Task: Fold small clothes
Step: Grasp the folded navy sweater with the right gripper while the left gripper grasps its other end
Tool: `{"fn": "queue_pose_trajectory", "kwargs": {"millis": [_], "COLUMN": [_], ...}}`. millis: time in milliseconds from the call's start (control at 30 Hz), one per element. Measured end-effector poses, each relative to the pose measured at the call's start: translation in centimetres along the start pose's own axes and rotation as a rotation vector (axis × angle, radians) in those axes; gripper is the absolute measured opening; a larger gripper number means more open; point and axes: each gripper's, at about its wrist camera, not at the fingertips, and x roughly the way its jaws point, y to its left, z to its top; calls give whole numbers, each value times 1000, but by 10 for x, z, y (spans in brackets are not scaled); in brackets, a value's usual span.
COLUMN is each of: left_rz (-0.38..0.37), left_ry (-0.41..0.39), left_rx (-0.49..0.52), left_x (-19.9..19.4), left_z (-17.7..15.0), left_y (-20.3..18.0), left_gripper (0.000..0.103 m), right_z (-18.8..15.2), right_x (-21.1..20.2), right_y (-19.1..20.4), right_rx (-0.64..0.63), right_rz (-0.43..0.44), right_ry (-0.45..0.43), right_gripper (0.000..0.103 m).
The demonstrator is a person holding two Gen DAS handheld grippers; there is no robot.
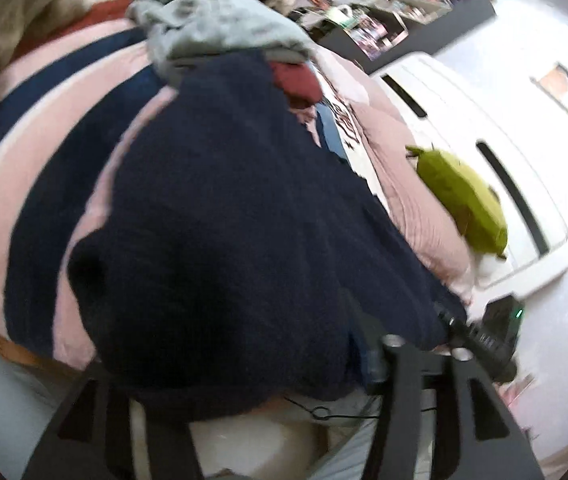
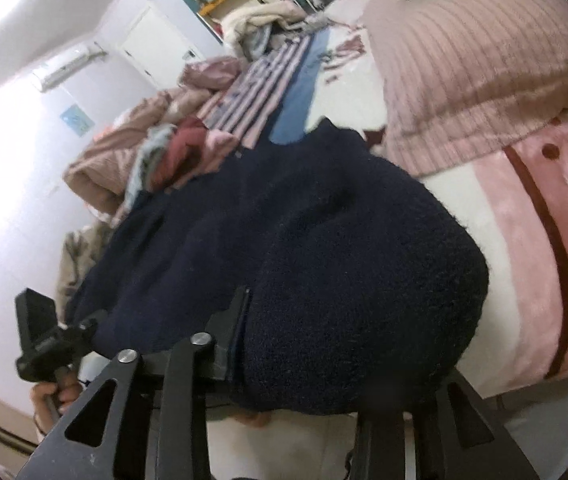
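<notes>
A dark navy fleecy garment fills the middle of the left wrist view, draped over the left gripper so that both fingertips are covered; how far that gripper is open, and whether it has hold of the cloth, cannot be told. In the right wrist view the same navy garment bulges across the lower centre and spreads over the right gripper, whose fingertips are also buried, so its opening and grasp cannot be told either. The garment lies on a pink, white and navy striped bedspread. A grey cloth and a maroon cloth lie crumpled at upper centre. A green stuffed toy rests at right beside a ribbed pink pillow.
</notes>
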Motion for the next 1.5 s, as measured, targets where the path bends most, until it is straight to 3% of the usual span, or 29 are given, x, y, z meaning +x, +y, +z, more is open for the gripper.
{"fn": "queue_pose_trajectory", "kwargs": {"millis": [100, 200, 333, 367, 400, 500, 600, 700, 733, 867, 1067, 1167, 1267, 1333, 1500], "left_rz": [0, -29, -30, -26, -15, 1, 18, 25, 24, 2, -13, -26, -32, -28, 12], "left_ry": [-35, -37, -62, -72, -81, -100, -140, -173, -176, -164, -133, -102, -53, -9, 105], "left_rx": [-53, -95, -100, -97, -81, -28, 46, 132, 149, 234, 402, 489, 550, 599, 702], "left_x": [-8, -7, -4, -3, -3, -3, -8, -14, -15, -10, 20, 41, 68, 94, 157], "left_z": [-1, -5, -5, -3, -2, 4, 10, 17, 19, 30, 30, 28, 20, 10, -24], "left_y": [14, 26, 25, 23, 19, 4, -19, -47, -54, -92, -166, -204, -234, -254, -285], "left_gripper": [67, 68, 68, 67, 60, 40, 30, 27, 26, 25, 25, 25, 24, 24, 25], "right_z": [-3, -4, -14, -14, -16, -15, -12, -14, -16, -21, -22, -11, 1, 6, 5], "right_x": [-6, -27, -63, -69, -75, -70, -44, -2, 12, 54, 59, 33, -9, -37, -96], "right_y": [-6, -14, -10, -6, 3, 31, 69, 104, 114, 122, 109, 86, 53, 28, -23], "right_rx": [10, 1, -77, -98, -123, -184, -257, -275, -303, -330, -291, -236, -202, -172, -93], "right_rz": [-20, -94, -264, -279, -261, -141, -8, 186, 209, 158, 212, 256, 156, 86, 6], "right_ry": [8, -16, -59, -70, -84, -80, -56, 47, 81, 158, 177, 121, -11, -81, -201], "right_gripper": [48, 60, 60, 56, 44, 23, 16, 15, 15, 15, 15, 17, 25, 25, 25]}}
